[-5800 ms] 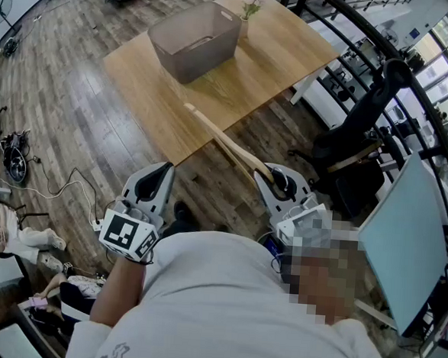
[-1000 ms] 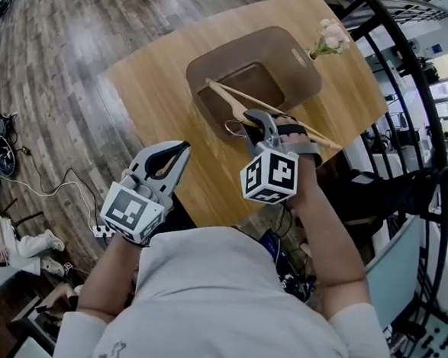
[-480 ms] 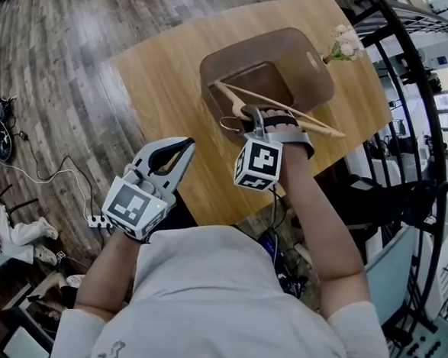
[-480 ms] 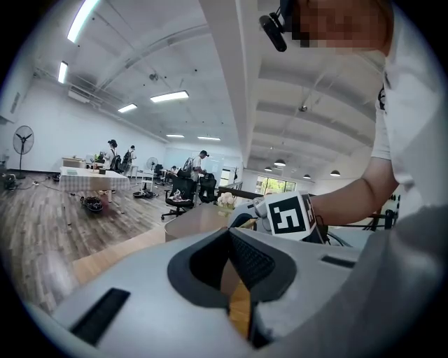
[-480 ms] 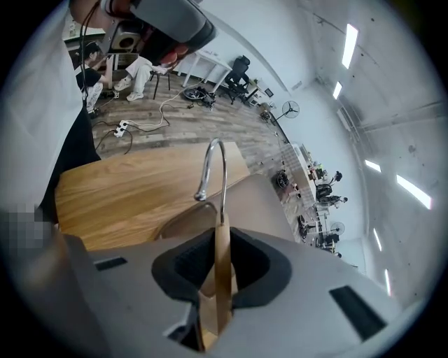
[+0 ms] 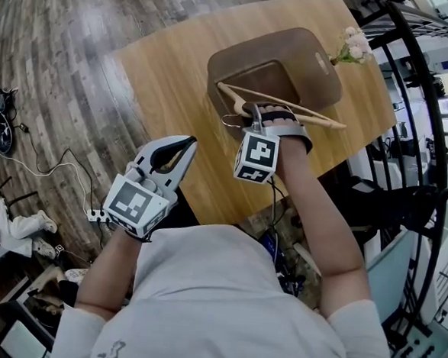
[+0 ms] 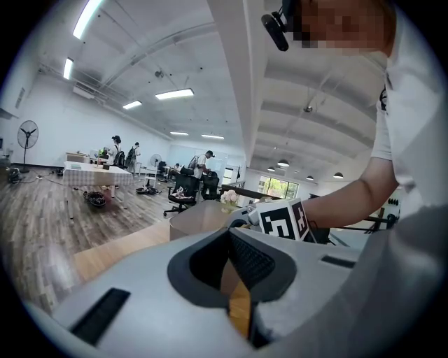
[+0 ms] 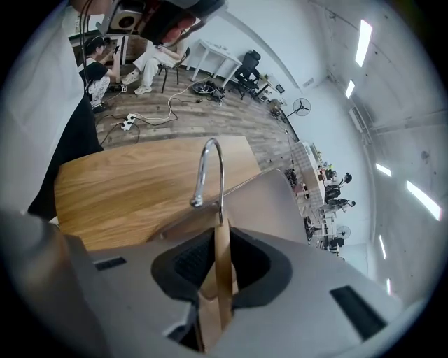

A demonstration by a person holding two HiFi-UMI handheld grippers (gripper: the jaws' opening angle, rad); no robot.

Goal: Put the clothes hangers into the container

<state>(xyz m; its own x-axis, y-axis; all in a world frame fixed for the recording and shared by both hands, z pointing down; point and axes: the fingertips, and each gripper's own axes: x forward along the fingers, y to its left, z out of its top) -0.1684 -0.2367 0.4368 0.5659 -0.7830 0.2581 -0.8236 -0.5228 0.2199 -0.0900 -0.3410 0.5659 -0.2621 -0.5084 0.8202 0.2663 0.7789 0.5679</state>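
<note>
A wooden clothes hanger (image 6: 294, 110) with a metal hook (image 6: 231, 122) hangs across the near rim of the grey-brown container (image 6: 323, 80) on the wooden table. My right gripper (image 6: 256, 112) holds it at the neck below the hook. In the right gripper view the hanger's wood (image 8: 221, 276) stands between the pads, the hook (image 8: 211, 168) juts out ahead over the container (image 8: 269, 206), and the jaws are opening slightly. My left gripper (image 6: 187, 143) hovers shut and empty at the table's near edge, left of the container.
The wooden table (image 6: 162, 78) holds the container and a small bunch of pale flowers (image 6: 354, 47) at its far right. A black railing (image 6: 414, 88) curves along the right side. Cables and a power strip (image 6: 95, 216) lie on the wood floor at left.
Since the earliest frame I have come up to the table and brought the hanger over the container. Over the last second the right gripper and hanger have barely shifted.
</note>
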